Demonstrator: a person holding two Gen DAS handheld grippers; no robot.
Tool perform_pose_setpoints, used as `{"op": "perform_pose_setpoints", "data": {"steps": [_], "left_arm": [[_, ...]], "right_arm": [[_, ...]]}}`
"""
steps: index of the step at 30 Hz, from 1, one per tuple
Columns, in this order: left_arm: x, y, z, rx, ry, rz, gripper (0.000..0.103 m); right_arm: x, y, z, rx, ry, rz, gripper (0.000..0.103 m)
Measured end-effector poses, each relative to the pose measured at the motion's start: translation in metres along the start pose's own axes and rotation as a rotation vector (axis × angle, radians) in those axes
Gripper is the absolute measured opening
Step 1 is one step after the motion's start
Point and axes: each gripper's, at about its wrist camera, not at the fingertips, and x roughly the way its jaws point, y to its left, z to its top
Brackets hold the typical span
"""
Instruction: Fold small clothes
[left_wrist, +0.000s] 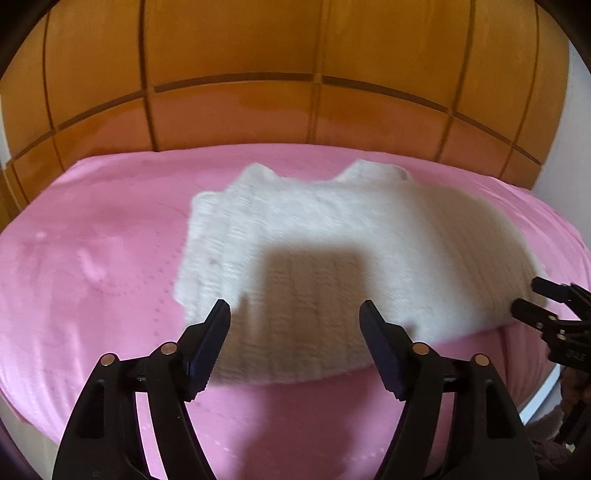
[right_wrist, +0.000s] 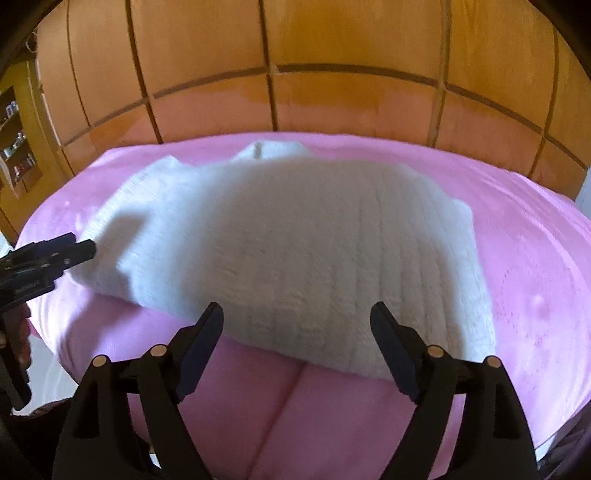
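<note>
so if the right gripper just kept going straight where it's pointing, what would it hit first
Most likely the white knitted garment: the open right gripper points at its near hem, with nothing between. The garment lies on the pink bedcover. Depth is hard to judge through the blur.

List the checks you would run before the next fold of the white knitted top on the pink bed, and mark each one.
1. Left gripper open, holding nothing: ok.
2. Right gripper open, holding nothing: ok.
3. Knitted top lies wholly on the bed: ok.
4. Sides already folded in: ok.
5. Near hem flat and even: cannot tell, picture blurred.
6. Nothing else lying on the top: ok.
</note>
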Motion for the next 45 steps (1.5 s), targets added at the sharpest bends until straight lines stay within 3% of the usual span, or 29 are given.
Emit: {"op": "perform_pose_setpoints", "data": {"steps": [16, 22, 26, 29, 32, 33, 36, 38, 40, 41, 45], "left_arm": [[0.014, 0.031, 0.014, -0.002, 0.003, 0.142, 0.071], [0.018, 0.038, 0.018, -0.018, 0.011, 0.127, 0.071], [0.025, 0.056, 0.03, -0.074, 0.026, 0.033, 0.071], [0.038, 0.074, 0.044, -0.136, 0.058, -0.049, 0.059], [0.059, 0.087, 0.056, -0.167, 0.097, -0.088, 0.058], [0.066, 0.089, 0.058, -0.172, 0.113, -0.112, 0.052], [0.091, 0.096, 0.063, -0.211, 0.165, -0.14, 0.048], [0.1, 0.097, 0.066, -0.227, 0.178, -0.168, 0.036], [0.102, 0.095, 0.069, -0.218, 0.17, -0.184, 0.025], [0.102, 0.091, 0.072, -0.203, 0.165, -0.19, 0.007], [0.091, 0.089, 0.084, -0.174, 0.095, -0.15, 0.005]], "right_arm": [[0.043, 0.012, 0.018, 0.028, 0.052, 0.032, 0.085], [0.05, 0.007, 0.015, 0.055, 0.071, 0.039, 0.087], [0.054, 0.008, 0.015, 0.05, 0.073, 0.035, 0.089], [0.055, 0.007, 0.014, 0.051, 0.07, 0.036, 0.09], [0.055, 0.008, 0.013, 0.047, 0.067, 0.035, 0.09], [0.056, 0.007, 0.013, 0.045, 0.066, 0.036, 0.09], [0.056, 0.007, 0.014, 0.047, 0.067, 0.04, 0.091], [0.056, 0.007, 0.014, 0.044, 0.067, 0.04, 0.091], [0.056, 0.008, 0.014, 0.045, 0.065, 0.039, 0.091], [0.056, 0.008, 0.014, 0.044, 0.063, 0.04, 0.091], [0.047, 0.013, 0.019, 0.035, 0.027, 0.05, 0.091]]}}
